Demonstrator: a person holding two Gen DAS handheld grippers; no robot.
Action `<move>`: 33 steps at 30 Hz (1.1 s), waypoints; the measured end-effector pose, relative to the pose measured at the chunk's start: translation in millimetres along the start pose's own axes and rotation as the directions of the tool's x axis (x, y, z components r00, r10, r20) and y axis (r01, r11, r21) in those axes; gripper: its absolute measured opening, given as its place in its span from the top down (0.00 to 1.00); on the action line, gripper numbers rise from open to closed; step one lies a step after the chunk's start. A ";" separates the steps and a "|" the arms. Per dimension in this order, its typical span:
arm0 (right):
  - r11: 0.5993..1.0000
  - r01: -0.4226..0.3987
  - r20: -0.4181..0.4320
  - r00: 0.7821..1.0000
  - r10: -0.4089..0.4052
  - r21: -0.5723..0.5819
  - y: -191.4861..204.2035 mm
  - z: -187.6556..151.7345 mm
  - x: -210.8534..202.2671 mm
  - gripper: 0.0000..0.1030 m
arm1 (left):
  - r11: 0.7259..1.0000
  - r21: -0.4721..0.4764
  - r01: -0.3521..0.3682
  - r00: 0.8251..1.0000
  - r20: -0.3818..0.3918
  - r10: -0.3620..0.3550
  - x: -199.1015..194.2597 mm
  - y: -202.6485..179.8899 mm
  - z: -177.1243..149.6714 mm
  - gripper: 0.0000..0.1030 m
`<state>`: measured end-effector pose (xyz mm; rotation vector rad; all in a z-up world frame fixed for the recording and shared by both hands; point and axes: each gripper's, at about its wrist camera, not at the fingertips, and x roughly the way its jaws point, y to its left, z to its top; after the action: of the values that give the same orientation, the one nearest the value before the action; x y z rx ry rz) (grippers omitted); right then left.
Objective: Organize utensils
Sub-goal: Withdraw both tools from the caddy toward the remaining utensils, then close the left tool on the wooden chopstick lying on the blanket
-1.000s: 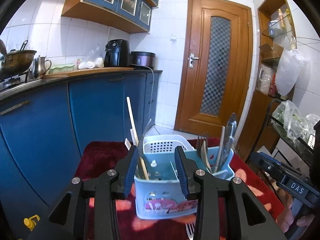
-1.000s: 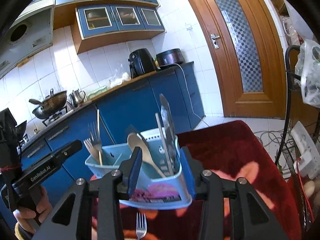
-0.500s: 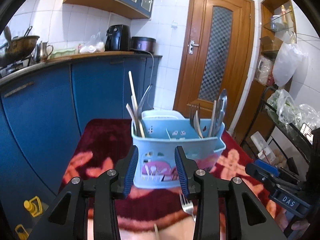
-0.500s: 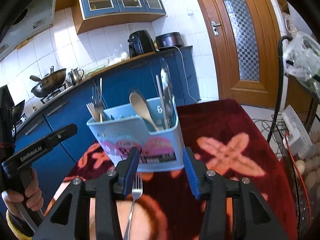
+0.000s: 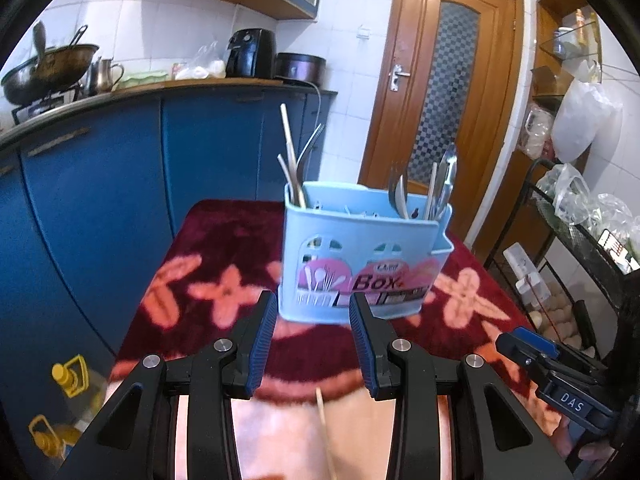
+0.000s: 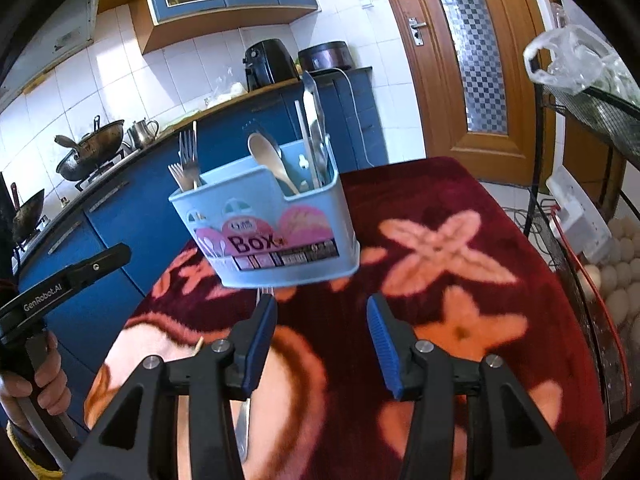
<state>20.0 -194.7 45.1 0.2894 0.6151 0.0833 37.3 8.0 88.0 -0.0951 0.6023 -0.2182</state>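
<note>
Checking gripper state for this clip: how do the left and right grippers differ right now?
The left gripper has a narrower gap than the right gripper, whose jaws have just been opening. A chopstick lies below the left; a fork by the right. Both are empty, short of the blue box.

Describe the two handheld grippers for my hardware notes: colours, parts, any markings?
Both the left gripper and the right gripper are black plastic with silver screws and ribbed blue finger pads. Seen from the opposite camera, one body reads "GenRobot.AI", the other "DAS".
</note>
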 end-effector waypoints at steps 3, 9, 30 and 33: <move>1.000 0.003 -0.019 1.000 -0.003 0.007 -1.5 -6.4 -0.9 0.51 | 1.000 -0.008 -0.002 1.000 -0.022 0.002 -1.9 1.8 -8.1 0.62; 1.000 -0.003 -0.058 0.998 0.004 0.009 -1.6 -19.9 -0.2 0.47 | 1.000 -0.008 -0.027 0.996 -0.081 0.026 -0.2 4.5 -24.6 0.62; 0.999 -0.009 -0.105 0.994 0.012 0.034 -10.5 -42.8 4.2 0.45 | 1.000 0.019 -0.011 0.958 -0.285 0.016 34.0 -7.6 -71.5 0.62; 0.999 -0.009 -0.109 0.994 0.013 0.039 -12.8 -44.7 6.2 0.45 | 1.000 0.022 -0.005 0.956 -0.295 0.011 37.6 -8.8 -74.5 0.62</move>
<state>-1.0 -195.1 3.2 0.3274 0.7248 0.0987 23.3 -11.1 7.5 -0.0398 0.8978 -0.2329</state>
